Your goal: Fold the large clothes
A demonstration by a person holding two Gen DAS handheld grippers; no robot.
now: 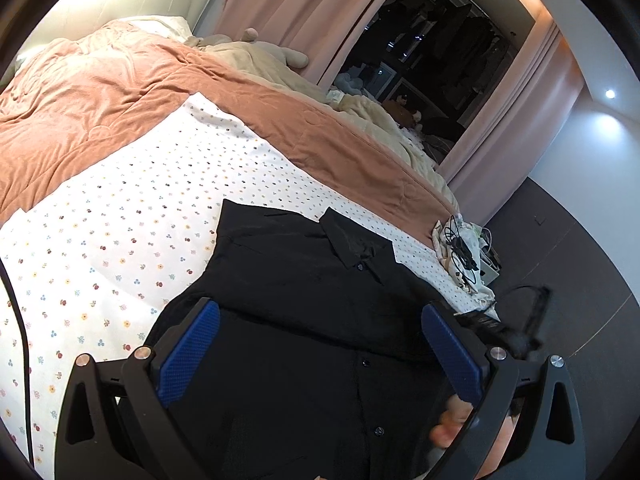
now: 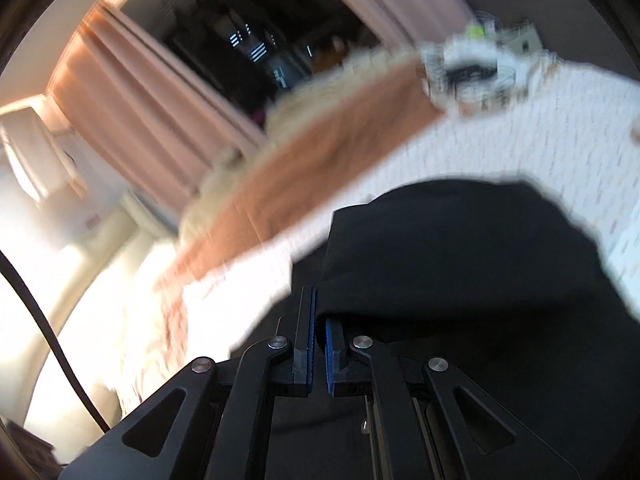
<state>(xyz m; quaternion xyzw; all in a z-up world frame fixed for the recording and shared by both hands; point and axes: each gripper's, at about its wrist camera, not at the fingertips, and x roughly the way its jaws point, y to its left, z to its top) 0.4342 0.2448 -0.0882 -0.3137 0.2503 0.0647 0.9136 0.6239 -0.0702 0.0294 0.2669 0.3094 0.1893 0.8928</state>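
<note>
A black button-up shirt [image 1: 304, 280] lies front up on the white floral bedsheet [image 1: 120, 240], collar toward the far side. My left gripper [image 1: 320, 320] is open wide, its blue pads [image 1: 188, 356] hovering over the shirt's lower front, holding nothing. In the blurred right wrist view, my right gripper [image 2: 319, 320] is shut on a fold of the black shirt [image 2: 460, 248], which drapes up and to the right over the sheet [image 2: 540, 128].
A salmon quilt [image 1: 100, 100] and beige blanket [image 1: 272, 64] cover the bed's far half. A pile of cables and chargers [image 1: 464, 248] sits at the bed's right edge. Pink curtains [image 1: 304, 8] and a dark closet [image 1: 432, 48] stand beyond. Dark floor [image 1: 580, 280] lies right.
</note>
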